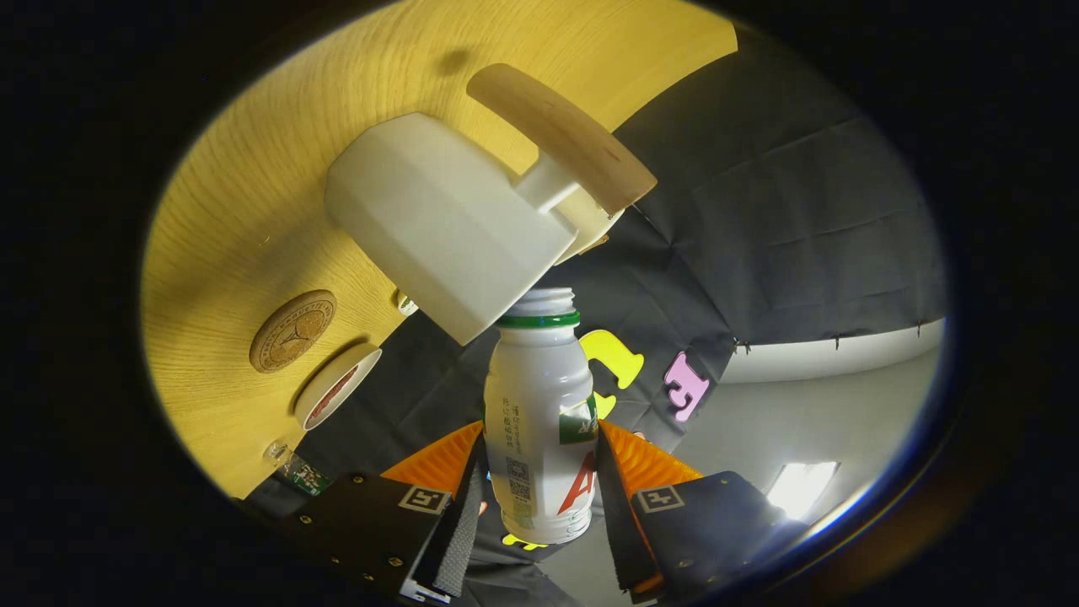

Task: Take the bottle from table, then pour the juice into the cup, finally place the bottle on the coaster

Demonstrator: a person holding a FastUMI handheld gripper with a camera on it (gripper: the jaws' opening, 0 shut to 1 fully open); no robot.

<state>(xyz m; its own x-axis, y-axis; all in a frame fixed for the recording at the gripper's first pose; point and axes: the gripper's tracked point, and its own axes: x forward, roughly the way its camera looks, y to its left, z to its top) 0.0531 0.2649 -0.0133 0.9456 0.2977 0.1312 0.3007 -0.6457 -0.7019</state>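
Bottle (pixel 541 426), white with a green neck ring, cap off, sits clamped between both fingers of the gripper (pixel 539 497); its label print is too small to read. Its open mouth touches the white cup (pixel 447 223) just ahead. A round cork coaster (pixel 292 330) lies beyond on the wooden table (pixel 253 202).

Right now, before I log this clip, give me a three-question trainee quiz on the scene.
1. True or false: the hand-held gripper is shut on the bottle.
2. The bottle's open mouth is at the rim of: A) cup B) tape roll C) coaster
3. What does the cup's handle carry?

Key: 1 true; 2 A; 3 a wooden lid.
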